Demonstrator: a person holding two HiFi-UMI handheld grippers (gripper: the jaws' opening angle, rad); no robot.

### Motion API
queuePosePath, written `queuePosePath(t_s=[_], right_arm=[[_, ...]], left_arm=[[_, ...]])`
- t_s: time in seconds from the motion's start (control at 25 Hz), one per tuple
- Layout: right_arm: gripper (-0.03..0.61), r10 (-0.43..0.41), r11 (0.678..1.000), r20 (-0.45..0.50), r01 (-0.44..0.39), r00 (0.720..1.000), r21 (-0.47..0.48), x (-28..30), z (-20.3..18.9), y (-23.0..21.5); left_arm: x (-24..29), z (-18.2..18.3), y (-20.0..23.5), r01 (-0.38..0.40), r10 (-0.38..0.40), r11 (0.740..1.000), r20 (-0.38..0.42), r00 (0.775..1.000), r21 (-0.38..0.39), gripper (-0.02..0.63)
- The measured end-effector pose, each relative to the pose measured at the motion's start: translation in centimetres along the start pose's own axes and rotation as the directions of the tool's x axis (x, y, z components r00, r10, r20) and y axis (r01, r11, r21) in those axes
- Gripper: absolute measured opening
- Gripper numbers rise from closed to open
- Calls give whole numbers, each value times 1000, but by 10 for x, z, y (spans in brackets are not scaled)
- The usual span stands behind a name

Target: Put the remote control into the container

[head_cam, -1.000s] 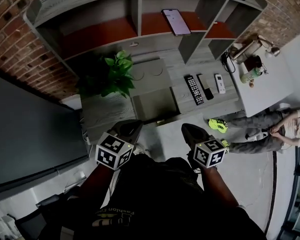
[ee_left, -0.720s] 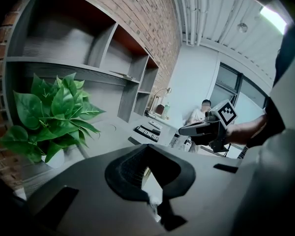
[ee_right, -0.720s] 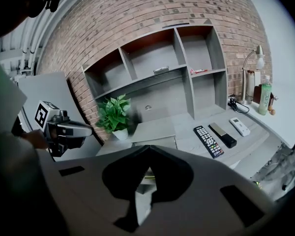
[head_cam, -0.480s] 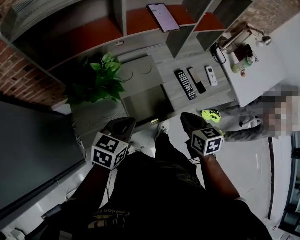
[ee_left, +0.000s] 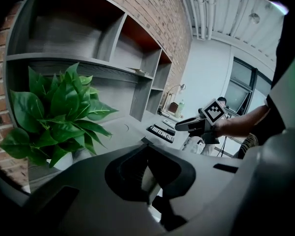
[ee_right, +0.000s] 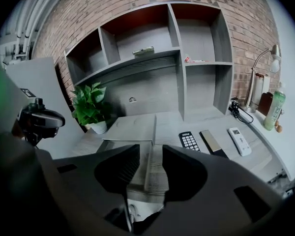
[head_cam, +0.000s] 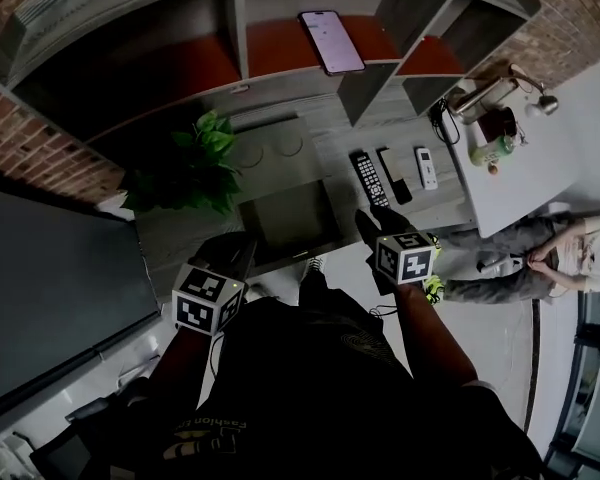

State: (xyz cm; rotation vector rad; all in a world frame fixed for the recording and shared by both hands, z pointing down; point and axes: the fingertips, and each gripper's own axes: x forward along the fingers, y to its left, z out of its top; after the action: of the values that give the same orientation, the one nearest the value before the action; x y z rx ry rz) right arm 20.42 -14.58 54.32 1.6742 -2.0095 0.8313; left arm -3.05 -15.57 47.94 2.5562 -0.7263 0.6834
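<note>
Three remotes lie side by side on the grey desk: a black remote, a dark flat remote and a white remote. Left of them stands the open grey container, its lid lying behind it. My right gripper hovers at the desk's front edge just short of the black remote. Its jaws have just been opening and hold nothing. My left gripper hangs before the container, a narrow gap between its jaws, empty.
A potted plant stands left of the container. A phone lies on a shelf above. A lamp, a bottle and a cable crowd the desk's right end. A person sits on the floor at the right.
My right gripper has moved forward, up to the desk's edge near the black remote. The left gripper has shifted a little toward the container.
</note>
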Motion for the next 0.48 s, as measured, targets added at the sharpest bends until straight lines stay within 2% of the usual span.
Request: queuePosePath(t_s=[0.2, 0.48], right_arm=[[191, -32, 999, -41, 32, 999, -16, 31, 2, -45], [199, -53, 998, -152, 45, 987, -52, 68, -16, -80]], left_arm=[[22, 8, 9, -43, 43, 999, -18, 999, -32, 6], [52, 2, 15, -80, 76, 996, -81, 994, -48, 6]])
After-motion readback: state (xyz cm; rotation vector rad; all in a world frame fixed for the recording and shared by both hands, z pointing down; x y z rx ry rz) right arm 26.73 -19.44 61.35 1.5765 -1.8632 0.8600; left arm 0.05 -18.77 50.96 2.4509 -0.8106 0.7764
